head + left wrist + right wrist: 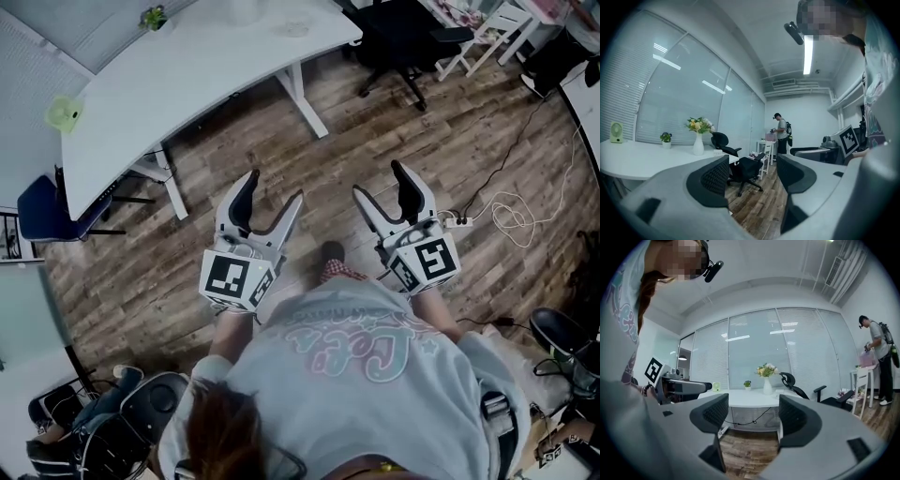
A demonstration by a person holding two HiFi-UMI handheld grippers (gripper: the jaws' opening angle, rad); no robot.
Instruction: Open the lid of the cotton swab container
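I cannot make out a cotton swab container for certain in any view. A small pale item [295, 28] lies on the white desk [187, 84] near the vase [698, 143]; it is too small to identify. In the head view my left gripper [275, 187] and right gripper [377, 178] are held side by side over the wood floor, well short of the desk. Both stand open with nothing between their jaws. The left gripper view shows my left gripper [752, 173] with only floor in its gap. In its own view my right gripper [747, 413] faces the desk's front.
On the desk are a green fan [66, 112] and a potted plant [153, 17]. A black office chair [403, 37] and a white stand [487, 33] are at the back right. A cable [511, 216] lies on the floor. Another person [880, 362] stands far off.
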